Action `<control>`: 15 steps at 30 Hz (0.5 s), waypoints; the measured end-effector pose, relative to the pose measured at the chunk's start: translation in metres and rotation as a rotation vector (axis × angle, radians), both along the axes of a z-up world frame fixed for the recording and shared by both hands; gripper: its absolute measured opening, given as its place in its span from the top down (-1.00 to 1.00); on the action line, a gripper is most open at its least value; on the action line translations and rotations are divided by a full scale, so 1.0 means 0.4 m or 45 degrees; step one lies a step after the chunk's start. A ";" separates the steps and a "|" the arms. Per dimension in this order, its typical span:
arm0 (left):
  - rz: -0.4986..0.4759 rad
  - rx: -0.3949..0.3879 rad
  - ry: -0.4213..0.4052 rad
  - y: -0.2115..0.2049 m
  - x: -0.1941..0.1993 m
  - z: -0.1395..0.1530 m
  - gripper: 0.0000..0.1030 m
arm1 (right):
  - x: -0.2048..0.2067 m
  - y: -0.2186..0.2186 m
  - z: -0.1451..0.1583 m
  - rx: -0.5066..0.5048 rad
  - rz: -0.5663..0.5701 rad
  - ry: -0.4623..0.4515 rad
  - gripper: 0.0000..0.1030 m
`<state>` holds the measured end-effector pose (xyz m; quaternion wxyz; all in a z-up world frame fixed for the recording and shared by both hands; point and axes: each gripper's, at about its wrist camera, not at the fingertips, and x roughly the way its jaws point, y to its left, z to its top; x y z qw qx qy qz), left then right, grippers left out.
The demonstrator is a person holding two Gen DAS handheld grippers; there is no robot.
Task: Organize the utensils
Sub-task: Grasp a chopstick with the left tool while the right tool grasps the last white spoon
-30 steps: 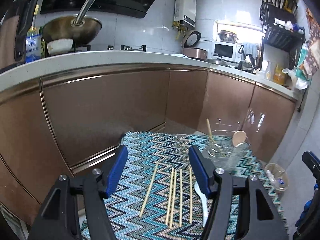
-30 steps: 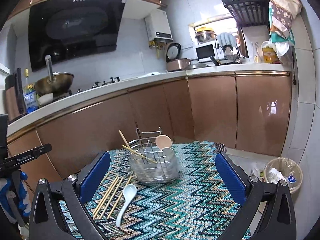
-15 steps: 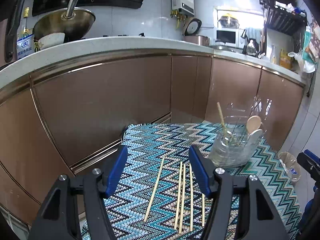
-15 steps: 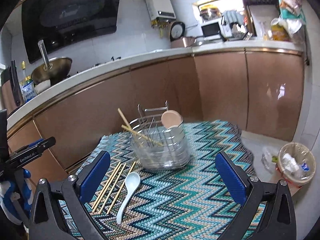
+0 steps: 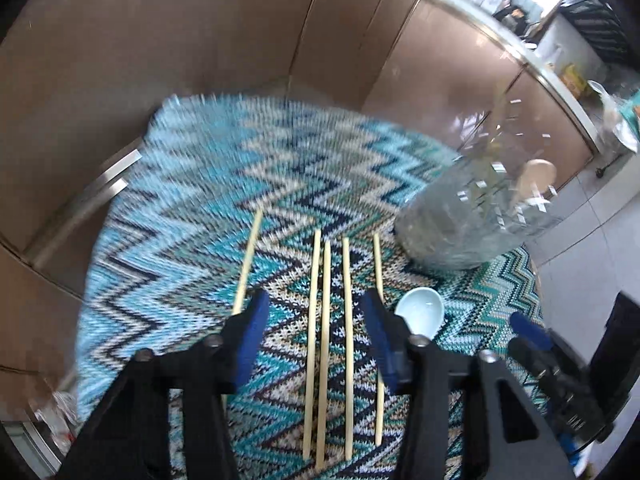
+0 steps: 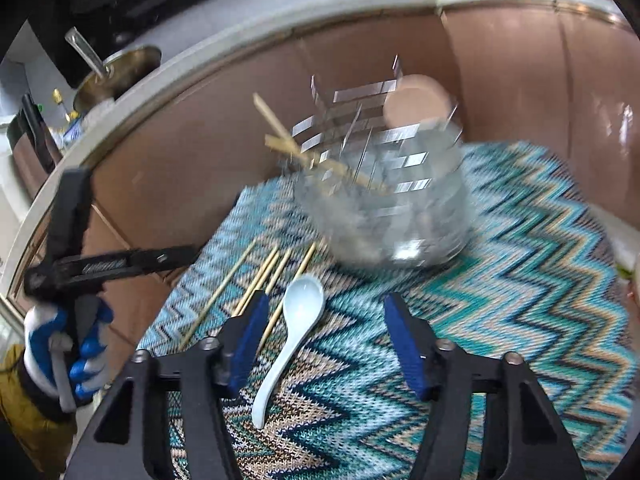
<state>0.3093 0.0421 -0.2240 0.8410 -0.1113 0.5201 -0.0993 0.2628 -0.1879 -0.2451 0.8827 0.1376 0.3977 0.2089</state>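
The zigzag mat (image 5: 192,216) carries a wire holder (image 6: 384,200), blurred, seemingly already holding chopsticks and a spoon. Just beside the holder lie five chopsticks (image 5: 326,300) and a white spoon (image 6: 298,320). Both claws gape wide and empty: left claw (image 5: 316,320) over the chopsticks, right claw (image 6: 324,320) by the spoon. The pickup step is likely at hand; next, lower and close.

**Teal zigzags under pale wood**

The cloth (image 5: 192,240) is knitted in zigzags of teal, sky blue, cream, tan and navy. The chopsticks (image 5: 325,292) on it are pale straw-yellow. The spoon (image 6: 298,328) is a very light blue-white. Both pairs of tongs (image 5: 316,332) (image 6: 322,344) are black with royal-blue pads (image 6: 250,334). The holder (image 6: 384,184) is silvery wire. The cabinets (image 5: 160,60) are glossy copper-brown.
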 end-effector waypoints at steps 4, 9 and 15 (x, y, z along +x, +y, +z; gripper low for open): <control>-0.019 -0.006 0.092 -0.006 0.057 -0.046 0.34 | 0.041 0.031 -0.048 0.004 0.064 0.058 0.07; -0.058 0.040 0.138 -0.021 0.103 -0.067 0.46 | 0.074 0.052 -0.082 0.005 0.094 0.083 0.08; -0.083 0.099 0.190 -0.039 0.130 -0.102 0.57 | 0.089 0.057 -0.087 0.003 0.107 0.092 0.08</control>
